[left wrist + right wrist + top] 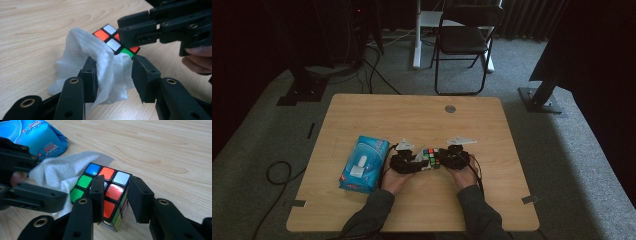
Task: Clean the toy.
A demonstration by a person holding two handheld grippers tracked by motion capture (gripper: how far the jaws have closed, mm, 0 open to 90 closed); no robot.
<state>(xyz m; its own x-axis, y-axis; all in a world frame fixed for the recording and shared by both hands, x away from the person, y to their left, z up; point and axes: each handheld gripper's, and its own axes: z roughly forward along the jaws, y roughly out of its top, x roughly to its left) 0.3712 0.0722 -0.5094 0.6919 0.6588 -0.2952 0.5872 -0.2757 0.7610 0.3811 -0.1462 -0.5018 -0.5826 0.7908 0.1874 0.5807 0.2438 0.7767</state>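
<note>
A scrambled puzzle cube [430, 158] stands on the wooden table [412, 115] between the two hand-held grippers. My right gripper [117, 181] is shut on the cube [110, 173], one pad on each of two opposite sides. A crumpled white wipe [85, 47] drapes over the cube's [112, 43] left side and hangs between the jaws of my left gripper [115, 62]. Those jaws stand apart, and the cloth rests loosely against one pad without being pinched. In the high view the left gripper [414, 162] sits just left of the cube and the right gripper [444, 159] just right of it.
A blue pack of wet wipes [363, 164] lies flat on the table to the left of the left hand. A round grommet [450, 108] sits near the far edge. Beyond the table stands a black folding chair [464, 40].
</note>
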